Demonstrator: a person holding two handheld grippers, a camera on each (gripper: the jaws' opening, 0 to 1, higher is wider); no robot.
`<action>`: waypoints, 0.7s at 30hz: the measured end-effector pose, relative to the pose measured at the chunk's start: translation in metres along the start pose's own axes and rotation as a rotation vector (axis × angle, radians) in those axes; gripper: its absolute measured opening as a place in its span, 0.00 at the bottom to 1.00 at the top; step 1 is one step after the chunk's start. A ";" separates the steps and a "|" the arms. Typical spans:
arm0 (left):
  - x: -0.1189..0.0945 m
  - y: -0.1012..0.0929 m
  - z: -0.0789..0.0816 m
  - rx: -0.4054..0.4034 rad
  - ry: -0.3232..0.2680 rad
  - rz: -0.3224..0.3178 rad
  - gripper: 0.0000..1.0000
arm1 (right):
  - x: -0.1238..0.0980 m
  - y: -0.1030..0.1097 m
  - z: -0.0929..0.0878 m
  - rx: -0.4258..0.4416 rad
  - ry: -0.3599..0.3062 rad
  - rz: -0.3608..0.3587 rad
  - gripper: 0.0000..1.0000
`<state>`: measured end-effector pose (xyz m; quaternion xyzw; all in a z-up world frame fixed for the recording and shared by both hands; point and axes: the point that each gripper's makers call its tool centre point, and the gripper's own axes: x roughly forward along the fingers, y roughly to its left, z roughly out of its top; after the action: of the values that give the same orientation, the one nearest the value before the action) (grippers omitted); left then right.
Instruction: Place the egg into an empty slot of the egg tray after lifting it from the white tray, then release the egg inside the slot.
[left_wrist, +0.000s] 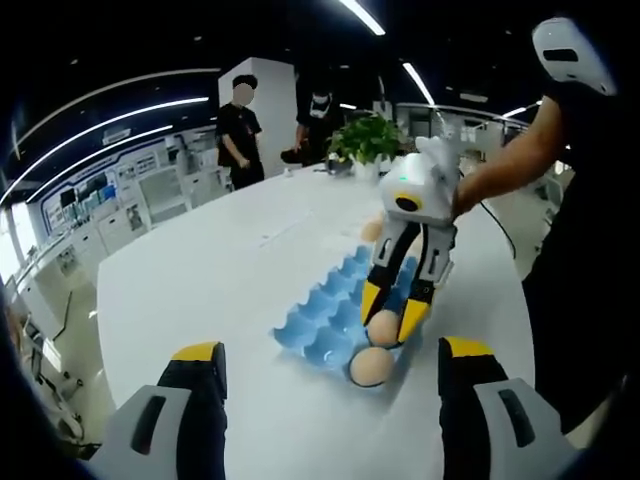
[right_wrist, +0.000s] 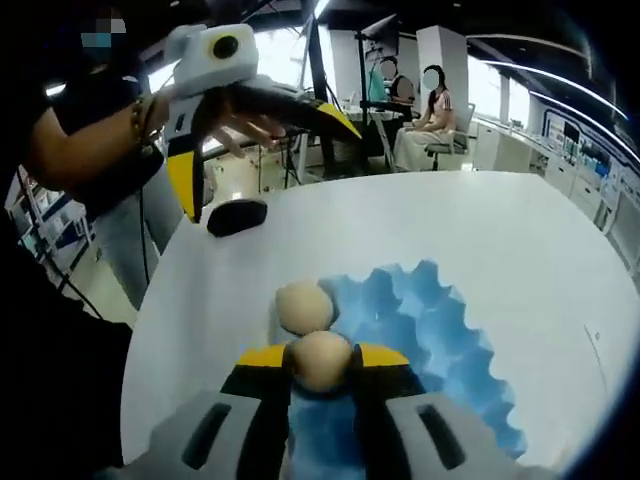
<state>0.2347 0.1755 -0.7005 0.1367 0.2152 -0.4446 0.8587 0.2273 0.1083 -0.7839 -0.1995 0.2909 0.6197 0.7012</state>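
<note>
**Egg at the tray: seat, then release**

Your right gripper (left_wrist: 398, 318) is clamped on an egg (left_wrist: 384, 328) over the blue egg tray (left_wrist: 325, 318), at 5 o'clock on the white table (left_wrist: 200, 280). A second egg (left_wrist: 369, 366) sits just beside it.

Left gripper view: your left gripper (left_wrist: 330, 385) stands spread and empty.

Right gripper view: the held egg (right_wrist: 320, 362) hangs over the egg tray (right_wrist: 440, 340); its neighbour (right_wrist: 303, 305) lies at 12 o'clock. Placement is likely in hand. Seat the egg in an empty slot, then part the jaws.

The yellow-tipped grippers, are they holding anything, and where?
The right gripper pinches a tan egg by its sides over the blue egg tray. The left gripper holds nothing.
</note>
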 end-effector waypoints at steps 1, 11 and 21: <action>0.000 0.001 0.000 0.000 -0.001 0.001 0.88 | 0.000 0.000 0.000 0.000 -0.004 0.000 0.24; 0.000 0.002 0.001 0.002 0.001 0.003 0.88 | 0.000 0.000 0.001 -0.027 -0.022 -0.015 0.25; -0.002 0.003 0.003 0.004 -0.004 0.012 0.87 | 0.000 0.002 -0.001 -0.176 -0.058 -0.022 0.28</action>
<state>0.2368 0.1779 -0.6970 0.1389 0.2115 -0.4404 0.8614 0.2249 0.1081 -0.7847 -0.2454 0.2128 0.6407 0.6958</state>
